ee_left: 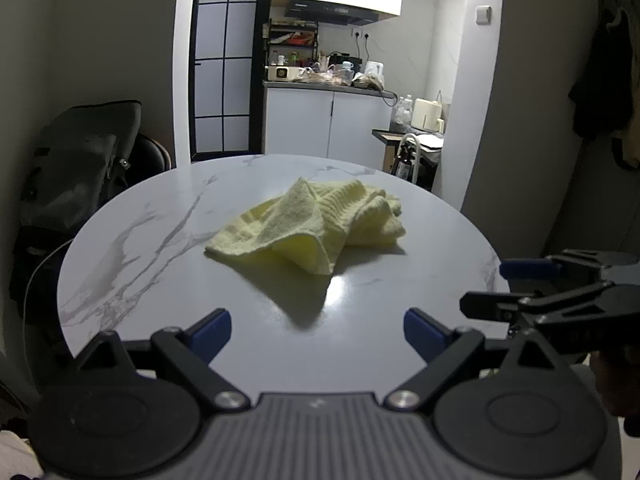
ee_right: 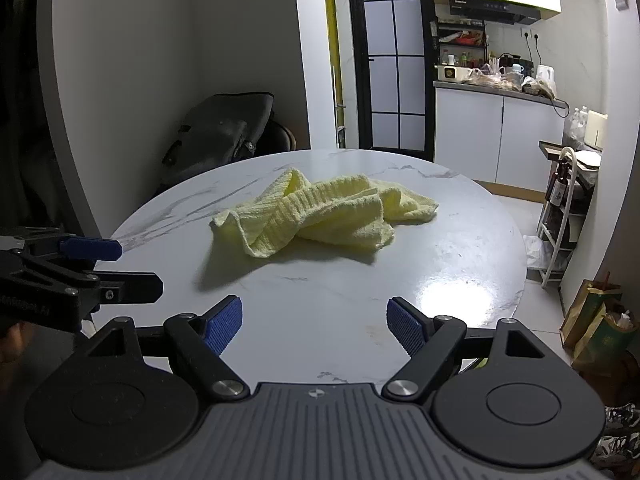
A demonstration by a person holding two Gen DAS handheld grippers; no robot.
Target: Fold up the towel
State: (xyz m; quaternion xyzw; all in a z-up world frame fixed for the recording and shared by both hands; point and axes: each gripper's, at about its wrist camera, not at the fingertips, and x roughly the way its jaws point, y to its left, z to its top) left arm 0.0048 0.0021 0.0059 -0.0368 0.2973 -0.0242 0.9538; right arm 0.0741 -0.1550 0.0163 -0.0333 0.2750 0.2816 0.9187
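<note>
A pale yellow towel point(ee_left: 316, 224) lies crumpled in a loose heap near the middle of the round white marble table point(ee_left: 160, 248); it also shows in the right wrist view point(ee_right: 320, 216). My left gripper point(ee_left: 317, 334) is open and empty, above the table's near edge, short of the towel. My right gripper point(ee_right: 314, 326) is open and empty, also at the near edge. Each gripper shows at the side of the other's view: the right gripper point(ee_left: 504, 288) and the left gripper point(ee_right: 128, 268).
A chair with a dark bag point(ee_right: 224, 136) stands behind the table point(ee_right: 460, 248) at the left. A kitchen counter point(ee_right: 500, 92) and a glass door point(ee_right: 392, 56) are behind. A white rack point(ee_right: 560, 216) and paper bags point(ee_right: 596, 320) stand on the floor at the right.
</note>
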